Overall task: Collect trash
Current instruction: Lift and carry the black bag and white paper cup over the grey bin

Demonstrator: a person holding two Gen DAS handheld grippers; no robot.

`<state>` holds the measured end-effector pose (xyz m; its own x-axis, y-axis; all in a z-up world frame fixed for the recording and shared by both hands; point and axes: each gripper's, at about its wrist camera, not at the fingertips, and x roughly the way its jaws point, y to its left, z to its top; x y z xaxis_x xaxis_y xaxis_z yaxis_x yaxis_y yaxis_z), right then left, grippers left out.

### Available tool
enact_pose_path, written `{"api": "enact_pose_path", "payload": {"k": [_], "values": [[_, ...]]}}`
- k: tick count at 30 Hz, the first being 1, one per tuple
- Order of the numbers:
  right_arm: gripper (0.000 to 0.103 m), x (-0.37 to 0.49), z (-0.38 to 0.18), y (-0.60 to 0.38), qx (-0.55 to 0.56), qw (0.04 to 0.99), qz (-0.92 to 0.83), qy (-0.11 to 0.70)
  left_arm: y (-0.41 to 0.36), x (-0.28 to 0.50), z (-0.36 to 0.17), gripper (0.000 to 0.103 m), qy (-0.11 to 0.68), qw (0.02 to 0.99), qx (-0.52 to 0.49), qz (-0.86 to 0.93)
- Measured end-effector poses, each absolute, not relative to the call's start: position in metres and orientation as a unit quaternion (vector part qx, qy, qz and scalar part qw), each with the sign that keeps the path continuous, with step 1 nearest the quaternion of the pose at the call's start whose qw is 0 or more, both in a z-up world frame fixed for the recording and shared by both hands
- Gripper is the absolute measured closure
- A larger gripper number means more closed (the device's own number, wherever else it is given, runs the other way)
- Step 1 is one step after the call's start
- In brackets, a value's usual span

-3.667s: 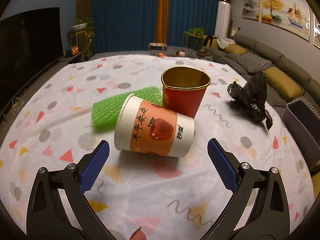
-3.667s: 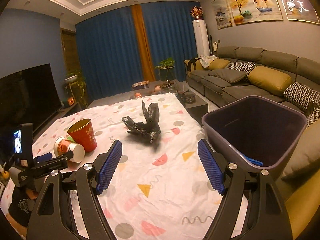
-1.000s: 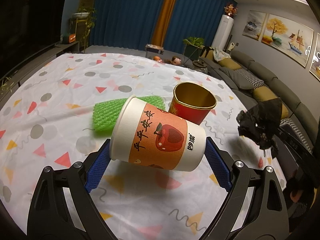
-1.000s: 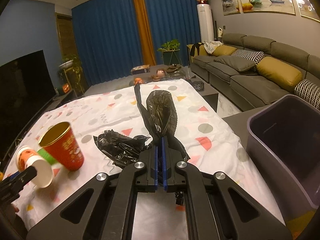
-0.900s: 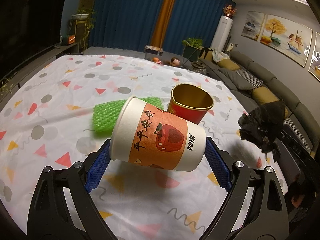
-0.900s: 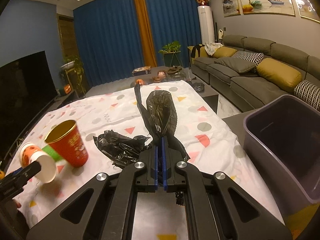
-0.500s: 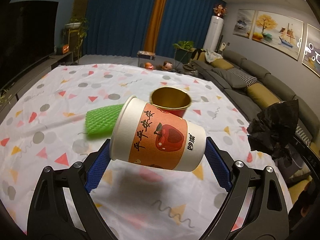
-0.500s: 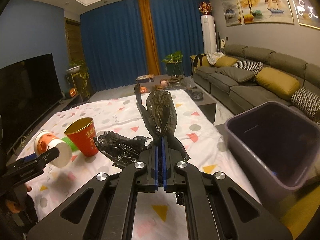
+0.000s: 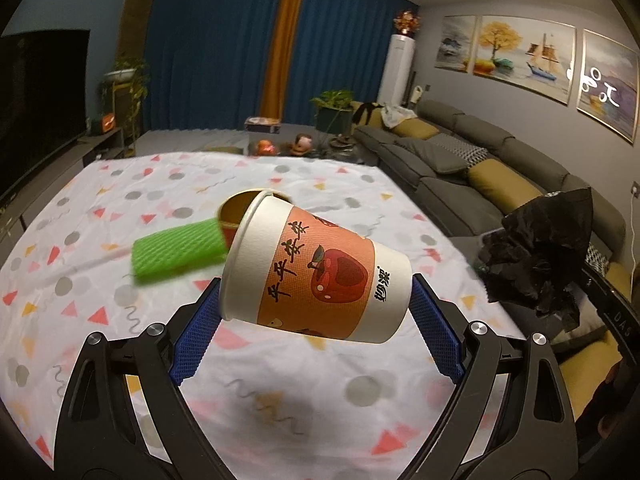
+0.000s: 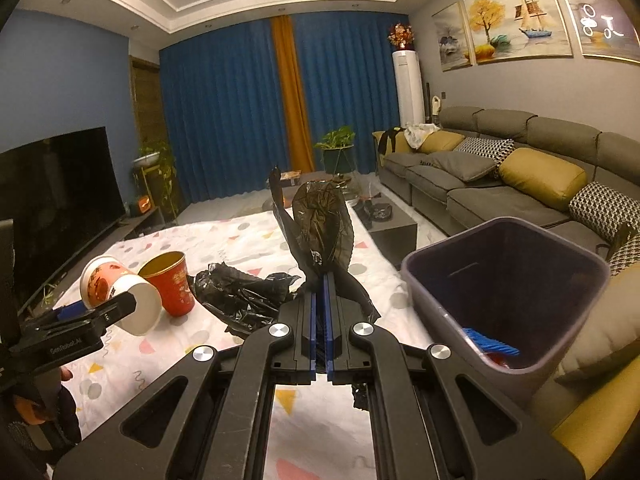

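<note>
My left gripper is shut on a white and orange paper cup with an apple picture, held sideways in the air above the table. The same paper cup shows at the left of the right wrist view. My right gripper is shut on a crumpled black plastic bag, lifted off the cloth; that black plastic bag hangs at the right of the left wrist view. A red cup with a gold inside stands on the table. A green foam net lies beside it.
A grey bin stands at the table's right edge, with blue and red scraps inside. The table wears a white cloth with coloured shapes. A grey sofa runs along the right wall, a dark television on the left.
Both grippers have risen and drifted towards the bin side with their loads. The red cup and green net have slid behind the held cup. The bin looms nearer in the right wrist view.
</note>
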<state>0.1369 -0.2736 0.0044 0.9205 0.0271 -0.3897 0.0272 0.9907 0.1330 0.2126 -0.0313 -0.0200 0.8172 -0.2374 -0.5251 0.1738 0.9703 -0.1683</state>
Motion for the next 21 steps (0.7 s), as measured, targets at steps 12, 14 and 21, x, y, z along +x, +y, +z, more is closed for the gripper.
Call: {"api": "enact_pose_path", "payload": {"k": [12, 14, 21], "values": [[0.099, 0.112, 0.011, -0.323, 0.081, 0.98, -0.042, 0.178, -0.106, 0.21, -0.003, 0.014, 0.27, 0.948, -0.029, -0.163], [0.099, 0.109, 0.012, -0.332, 0.083, 0.98, -0.053, 0.175, -0.119, 0.211, -0.001, 0.014, 0.269, 0.948, -0.024, -0.171], [0.099, 0.103, 0.011, -0.365, 0.093, 0.977, -0.091, 0.168, -0.17, 0.215, 0.006, 0.014, 0.262, 0.942, -0.013, -0.21]]}}
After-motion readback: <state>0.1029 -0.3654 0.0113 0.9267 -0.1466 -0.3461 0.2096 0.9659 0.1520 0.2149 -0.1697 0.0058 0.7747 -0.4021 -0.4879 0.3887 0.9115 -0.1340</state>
